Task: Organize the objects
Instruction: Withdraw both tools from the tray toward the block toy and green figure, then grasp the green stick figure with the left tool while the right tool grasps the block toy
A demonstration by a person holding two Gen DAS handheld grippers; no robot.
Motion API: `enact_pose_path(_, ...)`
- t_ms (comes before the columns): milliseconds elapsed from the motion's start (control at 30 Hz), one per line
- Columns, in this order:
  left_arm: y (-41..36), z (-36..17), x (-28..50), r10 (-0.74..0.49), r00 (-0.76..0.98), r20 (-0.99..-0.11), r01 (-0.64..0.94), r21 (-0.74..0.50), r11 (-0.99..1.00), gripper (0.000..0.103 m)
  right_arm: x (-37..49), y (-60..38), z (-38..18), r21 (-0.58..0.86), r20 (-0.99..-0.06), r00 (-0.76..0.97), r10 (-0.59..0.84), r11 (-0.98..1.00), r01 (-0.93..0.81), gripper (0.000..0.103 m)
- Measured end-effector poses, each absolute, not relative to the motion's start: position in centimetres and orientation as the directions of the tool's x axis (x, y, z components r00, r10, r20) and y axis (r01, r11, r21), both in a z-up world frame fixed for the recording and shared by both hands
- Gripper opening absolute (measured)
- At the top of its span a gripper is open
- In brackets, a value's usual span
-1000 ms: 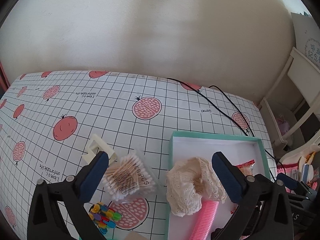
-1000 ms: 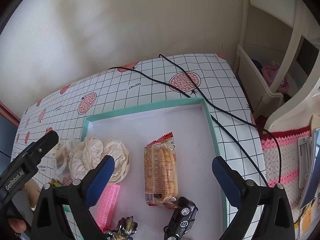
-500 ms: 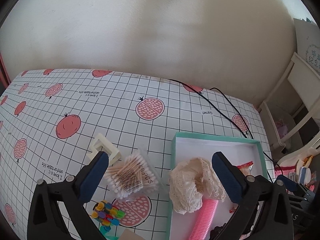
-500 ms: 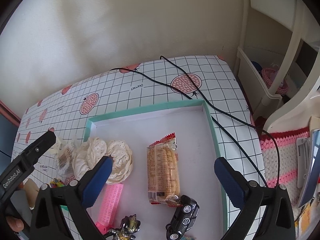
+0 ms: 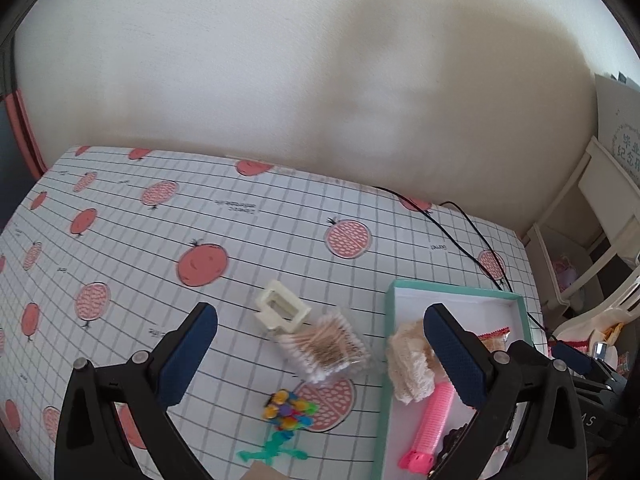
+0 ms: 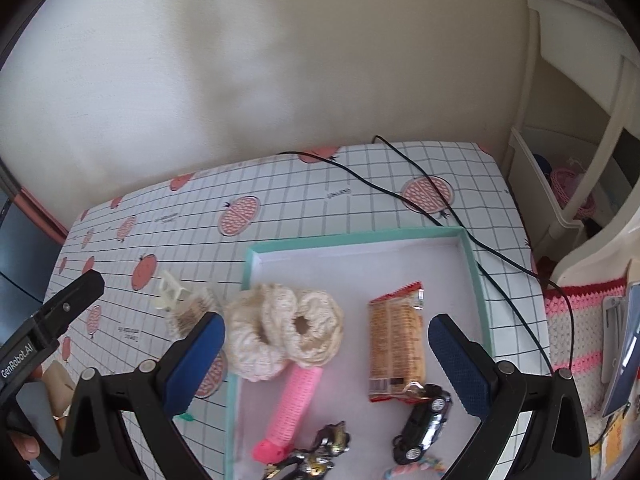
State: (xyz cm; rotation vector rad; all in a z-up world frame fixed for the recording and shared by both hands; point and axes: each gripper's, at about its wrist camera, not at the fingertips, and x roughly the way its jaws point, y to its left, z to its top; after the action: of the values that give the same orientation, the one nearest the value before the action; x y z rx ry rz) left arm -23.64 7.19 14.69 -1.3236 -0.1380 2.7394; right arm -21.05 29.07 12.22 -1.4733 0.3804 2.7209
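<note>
A teal-rimmed white box point(image 6: 360, 238) holds two cream lace scrunchies point(image 6: 280, 332), an orange snack packet point(image 6: 396, 352), a pink hair roller point(image 6: 294, 404), a black toy car point(image 6: 424, 428) and a dark figurine point(image 6: 320, 452). My right gripper point(image 6: 326, 320) hangs open above them and holds nothing. Left of the box, on the pomegranate tablecloth, lie a cream hair claw point(image 5: 282, 311), a clear pack of cotton swabs point(image 5: 326, 349), a cluster of coloured beads point(image 5: 286, 408) and a green figure point(image 5: 272, 450). My left gripper point(image 5: 318, 316) is open above the swabs and empty.
A black cable point(image 5: 460, 240) runs across the table behind the box toward the right edge. A white shelf unit point(image 6: 560, 184) stands to the right, with a pink and white crochet cloth point(image 6: 576, 320) below it. The wall closes off the far side of the table.
Both grippers have drifted left and drawn back a little, so the objects sit further right in each view. Both stayed open. Nothing on the table moved.
</note>
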Motion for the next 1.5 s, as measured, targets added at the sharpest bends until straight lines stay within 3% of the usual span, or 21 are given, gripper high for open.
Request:
enact_pose_path(367, 1.5, 15.7, -22.8, 0.071, -0.616, -0.784, 0.010, -0.098, -0.995, 0.103, -22.2, 23.3, 13.4, 0.228, -0.808, -0.570, -0.149, -0.971, -0.069, 0.103)
enact_pose_path(867, -0.1, 8.8, -22.5, 0.011, -0.443, -0.897, -0.075, 0.024, -0.997, 0.103, -23.9, 17.7, 10.1, 0.173, -0.856, -0.492, -0.159, -0.985, 0.016, 0.102)
enact_pose_path(1200, 1.0, 5.2, -21.1, 0.100, -0.300, -0.949, -0.128, -0.064, -0.990, 0.103, -23.8, 16.2, 8.0, 0.211, -0.884, -0.416, -0.213, -0.976, 0.052, 0.092)
enact_pose_path(1500, 2.6, 3.5, -20.7, 0.094, -0.261, -0.961, -0.142, -0.058, -0.988, 0.103, -23.7, 14.6, 6.5, 0.231, -0.896, -0.365, -0.255, -0.967, 0.110, 0.080)
